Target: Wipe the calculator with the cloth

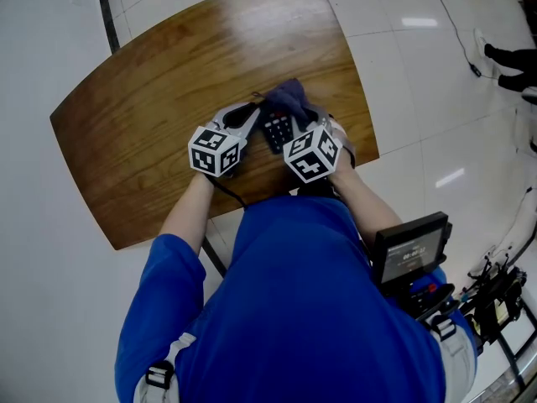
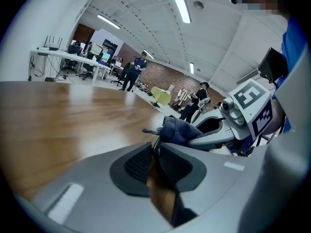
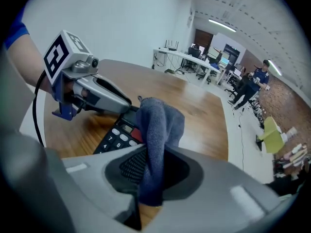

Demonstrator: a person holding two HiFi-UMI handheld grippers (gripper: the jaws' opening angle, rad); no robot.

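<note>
Left claw: its jaws are standing almost together, pinching the thin edge of the black push-button calculator from that calculator's 9 o'clock side in the head view.
Right claw: its jaws are clamping a fold of the dark blue-grey woollen cloth, which is bulging out past the pads; it is coming in from the calculator's 3 o'clock side.
Calculator: it is lying flat on the brown wooden table, near the table's 6 o'clock edge, between the two claws, with its number keys showing.
Cloth: it is draping over the calculator's 12 o'clock end and covering the part above the keys.
Person: blue sleeves are reaching in from 6 o'clock, one hand behind each claw.
</note>
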